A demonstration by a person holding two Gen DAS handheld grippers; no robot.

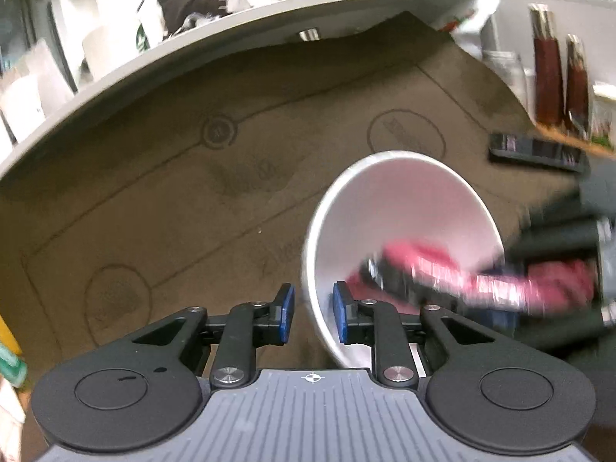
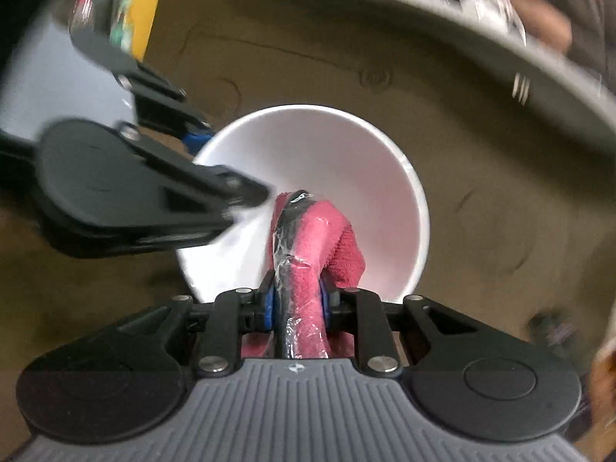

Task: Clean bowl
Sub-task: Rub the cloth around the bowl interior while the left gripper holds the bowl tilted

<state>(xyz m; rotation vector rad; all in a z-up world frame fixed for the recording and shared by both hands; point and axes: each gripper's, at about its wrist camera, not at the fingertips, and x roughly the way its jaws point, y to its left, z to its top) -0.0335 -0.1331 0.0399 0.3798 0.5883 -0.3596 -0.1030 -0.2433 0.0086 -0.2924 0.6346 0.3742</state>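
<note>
A white bowl [image 1: 404, 208] [image 2: 319, 158] stands on a brown mat on a round table. My left gripper [image 1: 313, 313] is shut on the bowl's near rim, one blue pad outside the wall and one inside. My right gripper [image 2: 296, 304] is shut on a red cloth [image 2: 319, 238] wrapped around a dark stick with clear film, and the cloth reaches down inside the bowl. In the left wrist view the cloth [image 1: 442, 269] and right gripper are blurred with motion. The left gripper also shows in the right wrist view [image 2: 200, 140], at the bowl's left rim.
The brown mat [image 1: 192, 200] covers most of the grey table [image 1: 115, 73]. Two dark red bottles [image 1: 554, 77] and a black remote [image 1: 539, 150] lie to the right. A person sits behind the table's far edge. A yellow box [image 2: 142, 15] stands at the left.
</note>
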